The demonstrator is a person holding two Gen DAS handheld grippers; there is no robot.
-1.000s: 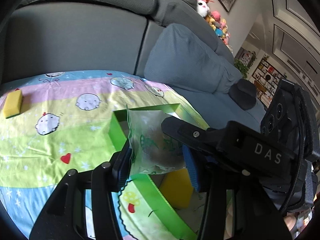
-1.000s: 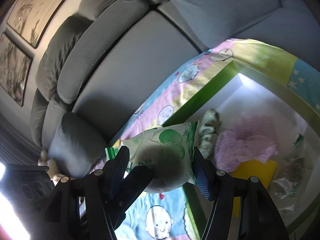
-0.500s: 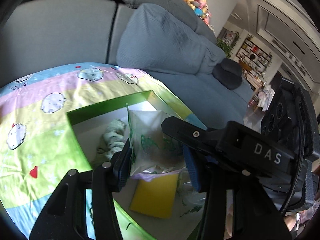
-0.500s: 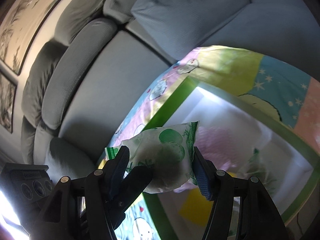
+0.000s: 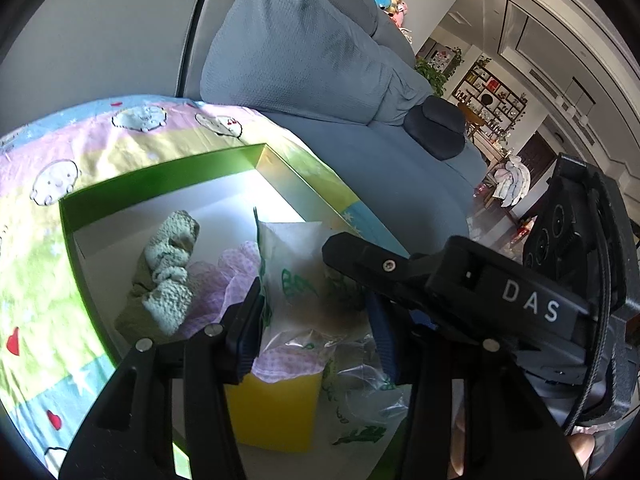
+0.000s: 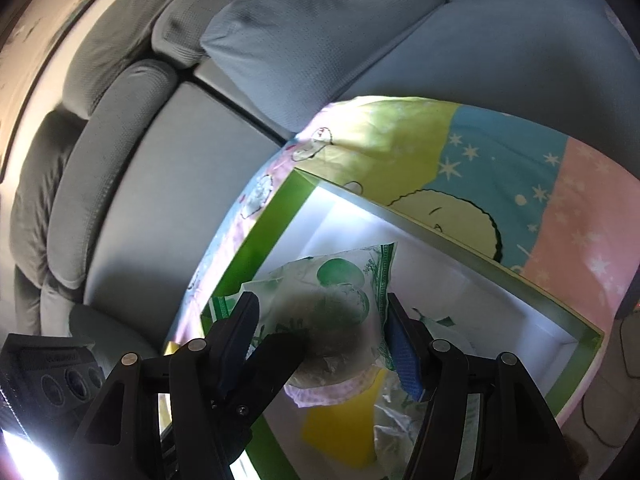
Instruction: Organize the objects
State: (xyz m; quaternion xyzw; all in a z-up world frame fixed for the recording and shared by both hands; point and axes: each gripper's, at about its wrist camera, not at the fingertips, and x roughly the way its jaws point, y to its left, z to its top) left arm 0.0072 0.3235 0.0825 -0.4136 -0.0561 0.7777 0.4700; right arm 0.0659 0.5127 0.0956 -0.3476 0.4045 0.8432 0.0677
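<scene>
A white snack bag (image 5: 304,280) with green print hangs over the open green box (image 5: 160,180). My left gripper (image 5: 314,320) is shut on the bag's lower part. One of the right gripper's fingers (image 5: 360,252) crosses in from the right onto the same bag. In the right wrist view the bag (image 6: 332,292) sits between the pads of my right gripper (image 6: 324,332), which is shut on it, above the box (image 6: 260,240). A left finger (image 6: 280,352) reaches in from the lower left.
In the box lie a green knitted cloth (image 5: 168,276), a lilac checked cloth (image 5: 224,280), a yellow sponge (image 5: 276,412) and a clear printed bag (image 5: 360,400). The box rests on a cartoon blanket (image 5: 52,152) spread on a grey sofa with a large cushion (image 5: 300,52).
Both grippers have carried the bag together from the box's near edge to over its inside and a little lower. The yellow block on the blanket has left the left view.
</scene>
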